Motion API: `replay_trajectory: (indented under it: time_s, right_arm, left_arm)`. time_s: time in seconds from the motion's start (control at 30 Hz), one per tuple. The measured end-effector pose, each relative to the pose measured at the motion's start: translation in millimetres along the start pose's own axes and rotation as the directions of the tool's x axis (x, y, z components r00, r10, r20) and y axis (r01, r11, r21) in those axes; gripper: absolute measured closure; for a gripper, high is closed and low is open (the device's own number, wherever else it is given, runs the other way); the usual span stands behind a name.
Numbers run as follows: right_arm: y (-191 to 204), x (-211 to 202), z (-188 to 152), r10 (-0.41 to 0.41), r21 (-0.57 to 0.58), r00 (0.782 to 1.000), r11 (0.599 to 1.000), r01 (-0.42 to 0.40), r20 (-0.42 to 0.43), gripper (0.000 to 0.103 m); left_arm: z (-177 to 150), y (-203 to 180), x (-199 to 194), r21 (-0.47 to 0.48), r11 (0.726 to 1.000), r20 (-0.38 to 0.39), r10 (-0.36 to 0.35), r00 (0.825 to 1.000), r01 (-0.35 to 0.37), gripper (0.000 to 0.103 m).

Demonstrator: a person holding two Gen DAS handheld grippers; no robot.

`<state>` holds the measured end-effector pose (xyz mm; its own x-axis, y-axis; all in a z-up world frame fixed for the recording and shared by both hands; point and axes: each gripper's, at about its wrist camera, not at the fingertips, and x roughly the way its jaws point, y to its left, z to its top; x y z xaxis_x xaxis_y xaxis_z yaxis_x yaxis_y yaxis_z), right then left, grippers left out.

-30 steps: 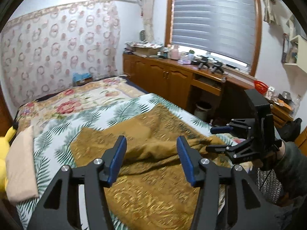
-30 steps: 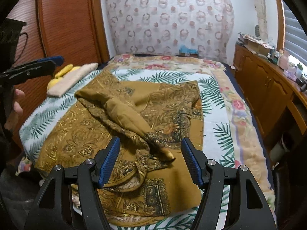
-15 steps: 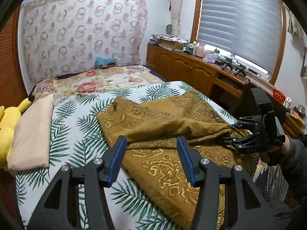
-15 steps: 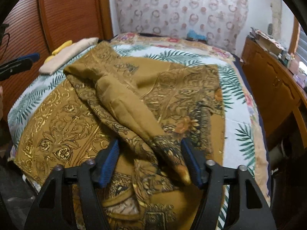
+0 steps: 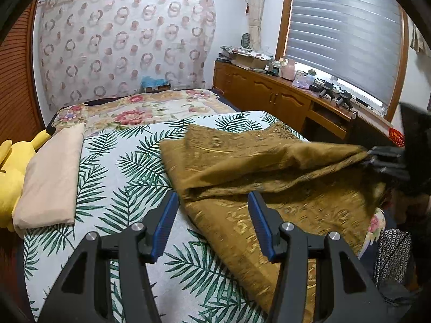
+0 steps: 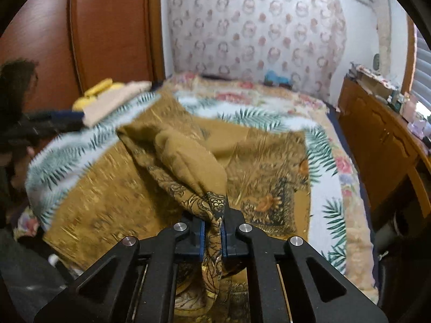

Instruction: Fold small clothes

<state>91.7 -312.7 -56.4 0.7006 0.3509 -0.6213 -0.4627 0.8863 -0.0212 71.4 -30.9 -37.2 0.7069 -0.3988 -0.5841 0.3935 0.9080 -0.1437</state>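
We have the right gripper (image 6: 211, 238) pinching a bunched end of the mustard patterned garment (image 5: 269, 177), which sprawls half-folded across the bed (image 5: 129, 161). Our left gripper (image 5: 212, 223) hangs spread and empty over its near edge. To fold cleanly, we judge we should pinch a matching corner with the left, tension both ends evenly, then lay the layer flat without dragging.

Bare palm-print bedspread (image 5: 129, 177) separates beige pillow (image 5: 51, 180) from cloth (image 5: 269, 177).
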Motion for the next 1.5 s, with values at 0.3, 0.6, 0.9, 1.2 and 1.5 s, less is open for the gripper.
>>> replay_trajectory:
  time_s: [0.3,0.6,0.9,1.2,1.5]
  right_arm:
    - [-33,-15,-23,-0.088,0.027,0.992,0.996,0.091,-0.086,0.097]
    - [-38,-6,-36,-0.095,0.029,0.985,0.995,0.1,-0.144,0.068]
    - [-8,2,8,-0.033,-0.052,0.998,0.998,0.03,-0.061,0.047]
    - [31,95,38,0.047,-0.142,0.984,0.987,-0.072,-0.174,0.047]
    - [48,131,34,0.092,-0.179,0.961,0.974,-0.142,-0.262,0.047]
  left_arm:
    - [-2,-2,1,0.003,1.0,0.008,-0.006,1.0,0.006,0.05]
    - [-4,-8,0,0.011,1.0,0.016,0.002,1.0,-0.002,0.05]
    - [-7,-8,0,0.009,1.0,0.012,0.007,1.0,-0.007,0.05]
    - [-12,-5,3,-0.005,1.0,-0.005,0.004,1.0,-0.004,0.05]
    - [-19,-3,8,-0.021,1.0,-0.021,-0.006,1.0,0.006,0.05]
